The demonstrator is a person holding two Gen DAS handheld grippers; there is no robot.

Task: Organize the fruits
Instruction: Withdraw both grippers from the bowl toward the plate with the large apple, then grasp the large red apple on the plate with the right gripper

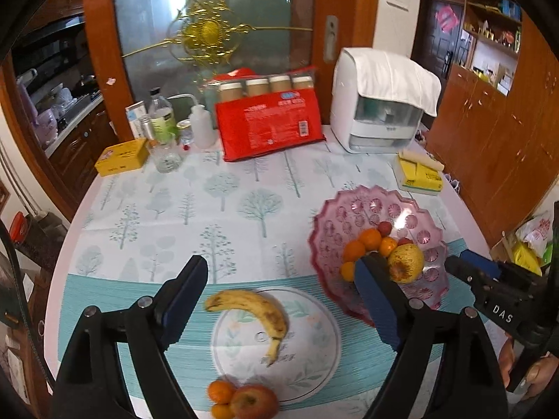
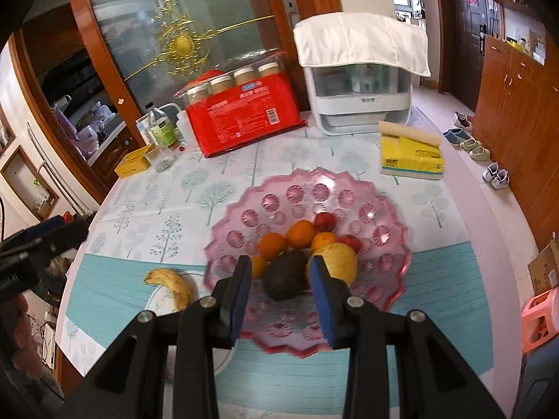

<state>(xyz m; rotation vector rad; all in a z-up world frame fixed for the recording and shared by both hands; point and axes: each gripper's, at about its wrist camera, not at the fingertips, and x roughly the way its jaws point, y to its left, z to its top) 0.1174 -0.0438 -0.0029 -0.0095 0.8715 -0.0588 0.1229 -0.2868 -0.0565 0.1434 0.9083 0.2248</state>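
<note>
A pink scalloped bowl [image 1: 349, 202] [image 2: 314, 174] holds several oranges [image 2: 300, 232], a yellow fruit [image 2: 339, 258], small red fruits and a dark avocado [image 2: 283, 279]. A spotted banana [image 1: 255, 310] [image 2: 174, 286] lies on the tablecloth left of the bowl. An apple [image 1: 253, 399] and small oranges [image 1: 220, 391] sit near the front edge. My left gripper [image 1: 279, 265] hangs wide open above the banana, nothing between its pads. My right gripper [image 2: 279, 262] hovers over the bowl with a narrow gap, the avocado lying below it, untouched.
Along the back of the round table stand a red package [image 1: 269, 122], a white cloth-covered appliance [image 1: 377, 104], bottles [image 1: 160, 115] and a yellow box [image 1: 122, 157]. A yellow tissue pack [image 1: 419, 174] lies behind the bowl. A pink stool [image 2: 541, 317] stands on the floor at the right.
</note>
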